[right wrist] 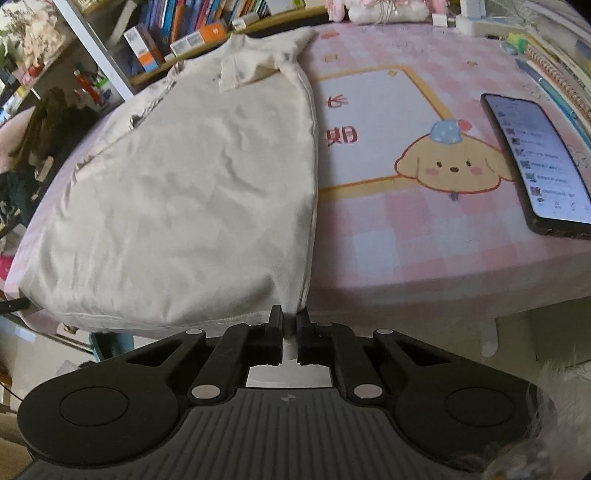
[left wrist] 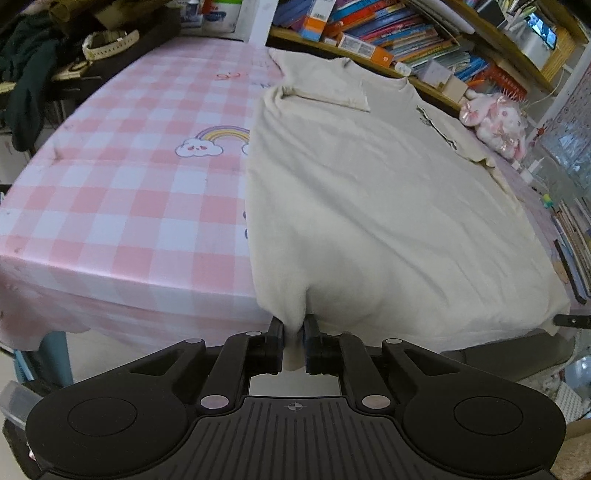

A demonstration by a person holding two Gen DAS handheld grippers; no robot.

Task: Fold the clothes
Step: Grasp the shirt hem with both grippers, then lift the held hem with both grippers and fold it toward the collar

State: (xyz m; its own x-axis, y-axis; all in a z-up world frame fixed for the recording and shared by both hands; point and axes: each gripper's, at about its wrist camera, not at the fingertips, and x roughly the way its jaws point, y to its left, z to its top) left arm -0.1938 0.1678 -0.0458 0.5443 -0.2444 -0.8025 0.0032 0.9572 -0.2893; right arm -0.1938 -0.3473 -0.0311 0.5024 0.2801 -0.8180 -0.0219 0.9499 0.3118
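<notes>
Tongs, left [left wrist: 294, 328] and right [right wrist: 290, 320], each pinch the cream cotton T-shirt's [left wrist: 369, 192] hem, seemingly at opposite corners, on the pink-checked desk [left wrist: 110, 192].

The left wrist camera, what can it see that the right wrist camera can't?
Only the left wrist view shows the rainbow and cloud picture on the tablecloth and the left gripper pinching the shirt's hem. Only the right wrist view shows the phone with its screen lit, the puppy picture, and the right gripper pinching the hem corner. Both show the cream shirt lying on the pink checked tablecloth, the bookshelf behind, and the pink plush toy.
</notes>
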